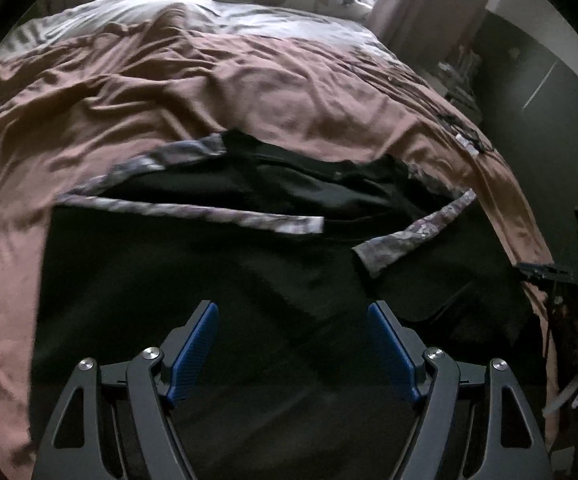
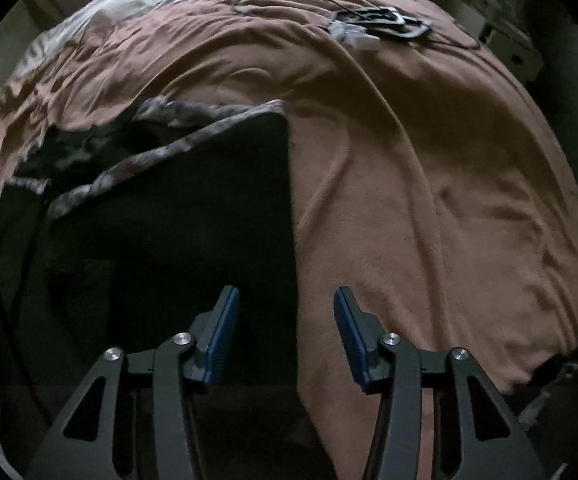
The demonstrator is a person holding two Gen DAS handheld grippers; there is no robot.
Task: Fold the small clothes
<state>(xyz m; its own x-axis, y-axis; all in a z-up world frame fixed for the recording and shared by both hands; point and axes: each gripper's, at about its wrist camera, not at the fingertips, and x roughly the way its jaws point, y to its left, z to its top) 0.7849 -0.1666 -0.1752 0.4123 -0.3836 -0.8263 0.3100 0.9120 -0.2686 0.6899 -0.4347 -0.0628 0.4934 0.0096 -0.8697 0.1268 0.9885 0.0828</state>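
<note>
Motion blurs the black garment's [image 1: 209, 280] patterned trim [image 1: 193, 210]; its folds unreadable.

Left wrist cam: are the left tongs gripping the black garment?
No. The left tongs stand open above the black garment, nothing pinched between the blue pads.

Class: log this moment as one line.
left gripper: open, empty | right gripper: open, empty | black garment: flat on brown bedspread

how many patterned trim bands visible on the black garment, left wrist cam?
3 on the black garment: upper-left band, long middle band, right band. Folds may hide more.
</note>
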